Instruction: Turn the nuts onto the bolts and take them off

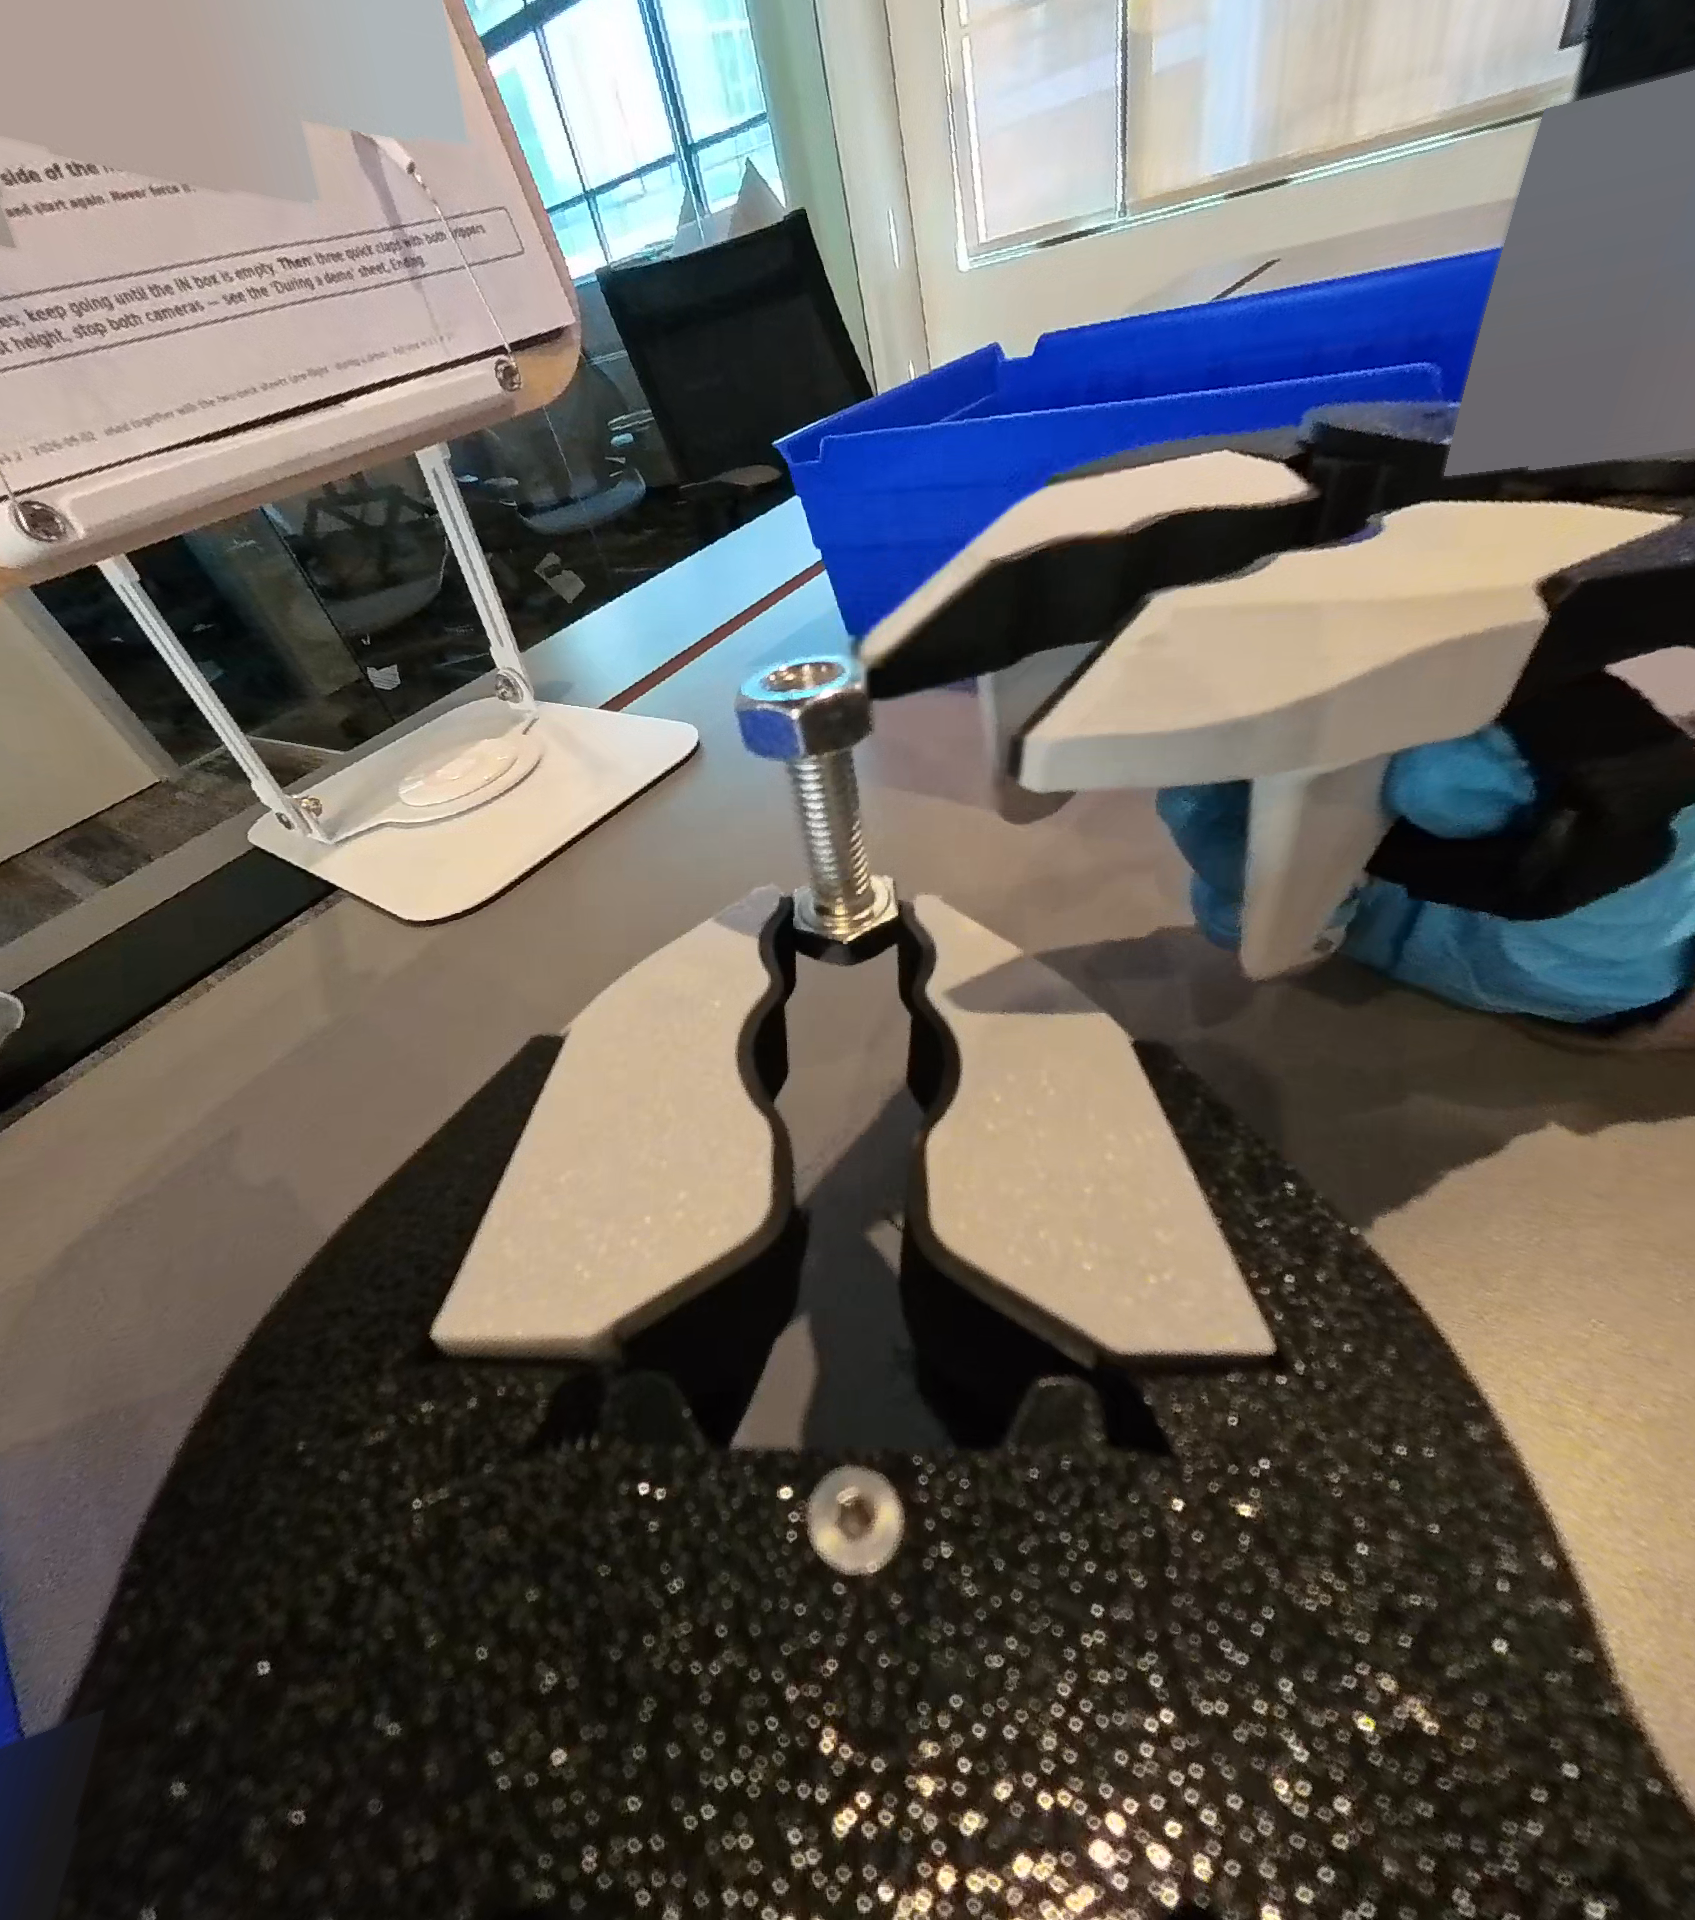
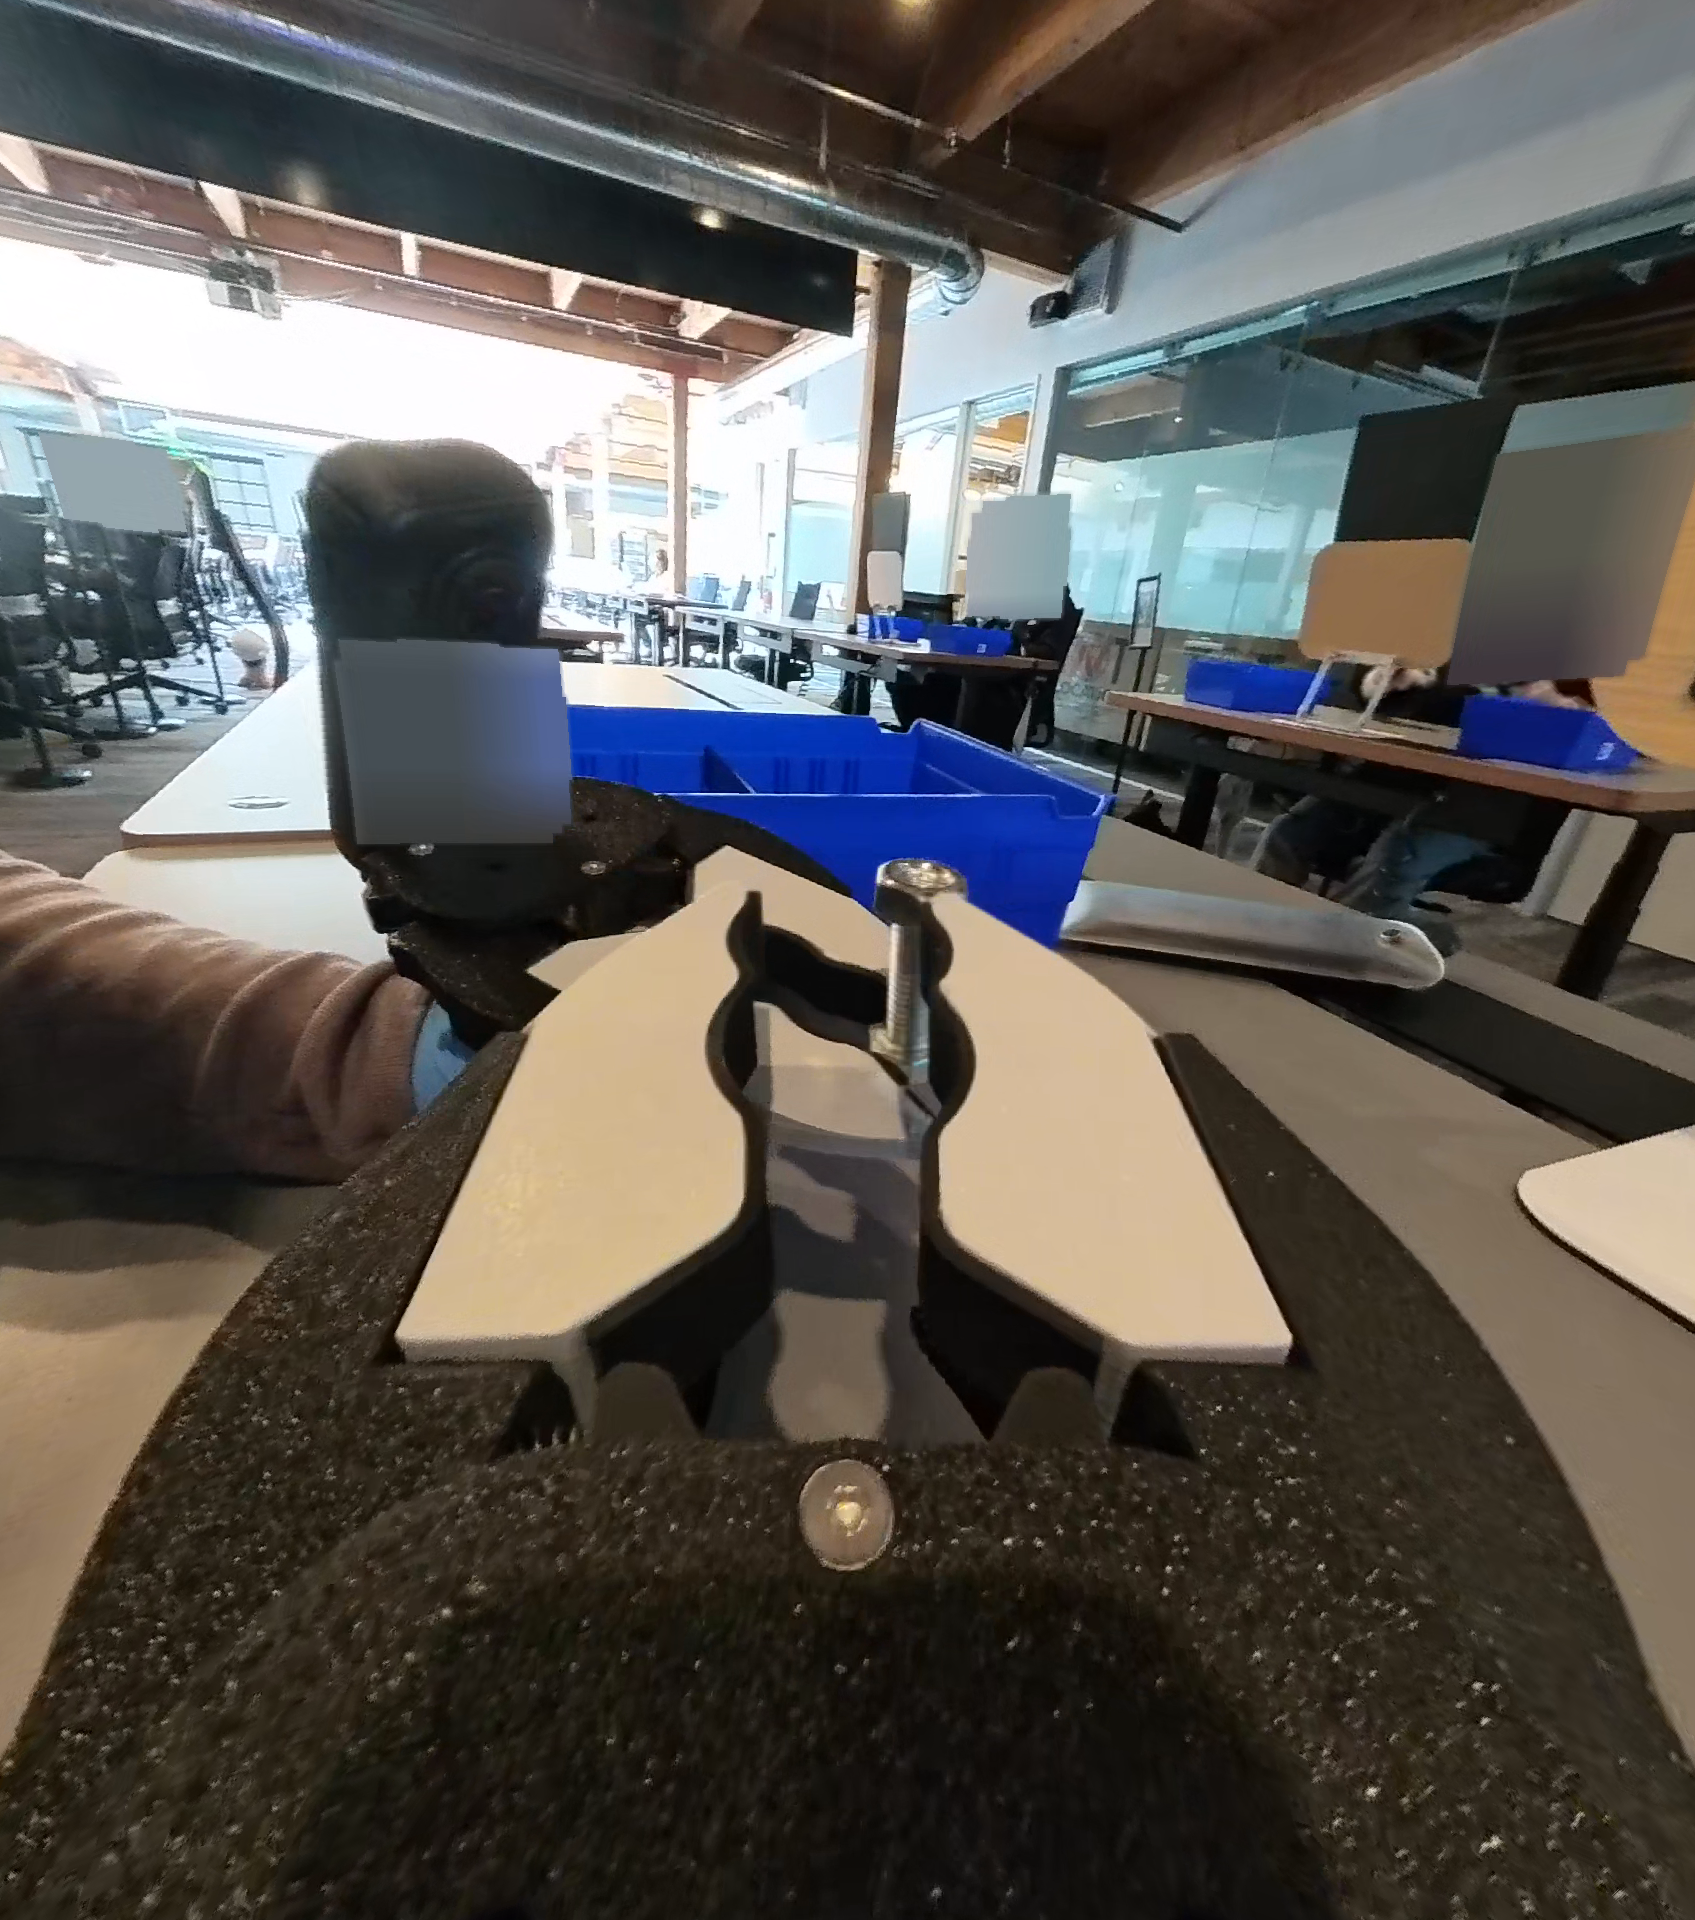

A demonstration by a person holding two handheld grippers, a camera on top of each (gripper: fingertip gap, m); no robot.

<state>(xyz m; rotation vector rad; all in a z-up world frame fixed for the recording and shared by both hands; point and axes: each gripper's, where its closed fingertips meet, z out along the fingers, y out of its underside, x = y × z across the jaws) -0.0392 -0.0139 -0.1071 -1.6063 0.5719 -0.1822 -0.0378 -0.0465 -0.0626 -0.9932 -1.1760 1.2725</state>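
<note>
A silver bolt (image 1: 829, 821) stands upright on the grey table, threads up, with a hex nut (image 1: 801, 712) at its top end. My left gripper (image 1: 838, 925) is shut on the bolt's head at the fingertips. My right gripper (image 1: 942, 722) comes in from the right, held by a blue-gloved hand (image 1: 1445, 883), and is open. One of its fingertips (image 1: 874, 675) touches the side of the nut, and the other is apart from it. In the right wrist view the bolt (image 2: 903, 977) and nut (image 2: 921, 883) show beside the right finger of my open right gripper (image 2: 848, 904).
A blue bin (image 1: 1082, 457) stands behind the bolt and also shows in the right wrist view (image 2: 822, 790). A paper on a white stand (image 1: 469, 821) is at the far left. A metal scoop (image 2: 1258, 935) lies by the bin. A sleeved arm (image 2: 95, 997) holds the left gripper. My hands' fingertips stand some 5 centimetres from each other.
</note>
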